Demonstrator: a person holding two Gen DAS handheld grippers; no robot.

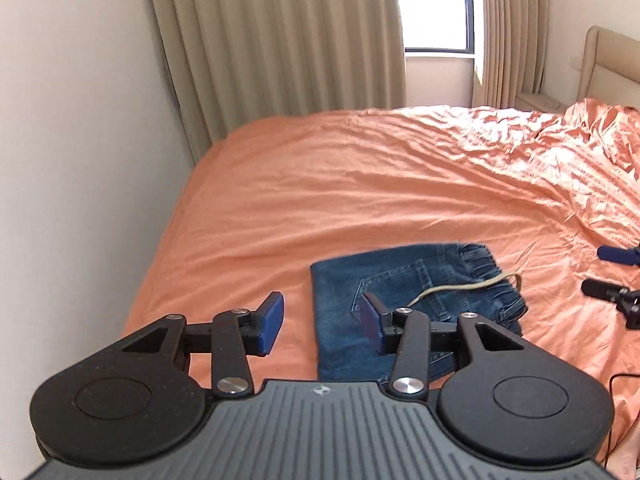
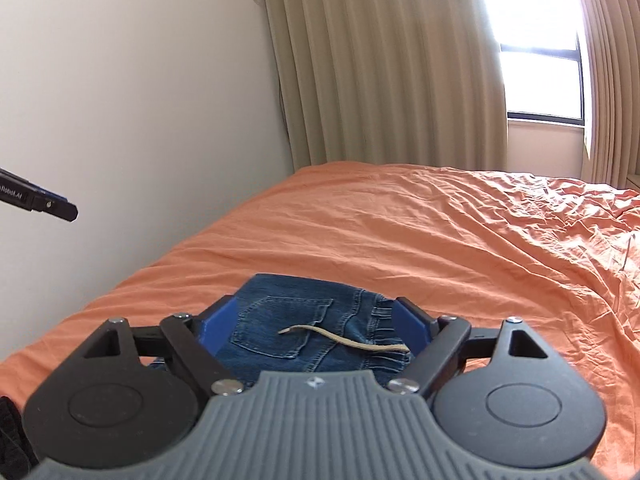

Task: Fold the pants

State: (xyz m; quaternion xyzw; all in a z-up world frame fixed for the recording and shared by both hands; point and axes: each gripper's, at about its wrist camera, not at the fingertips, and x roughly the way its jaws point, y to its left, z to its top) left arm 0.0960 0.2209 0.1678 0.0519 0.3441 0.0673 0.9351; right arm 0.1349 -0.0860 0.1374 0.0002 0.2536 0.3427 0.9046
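The blue denim pants (image 1: 404, 304) lie folded into a compact rectangle on the orange bed sheet (image 1: 360, 184), back pocket up, with a beige drawstring (image 1: 460, 288) across the elastic waistband. My left gripper (image 1: 320, 324) is open and empty, hovering over the fold's left edge. My right gripper (image 2: 316, 320) is open and empty, hovering just above the pants (image 2: 296, 332), its blue pads (image 2: 218, 328) spread to either side. The drawstring (image 2: 344, 338) lies on the pocket. The right gripper's fingers also show at the left wrist view's right edge (image 1: 612, 276).
A white wall (image 1: 80, 160) runs along the bed's left side. Beige curtains (image 1: 280, 40) and a window (image 1: 436, 20) stand behind the bed. A headboard (image 1: 608, 64) and rumpled sheet lie at the far right. A black cable (image 1: 616, 384) sits at the right edge.
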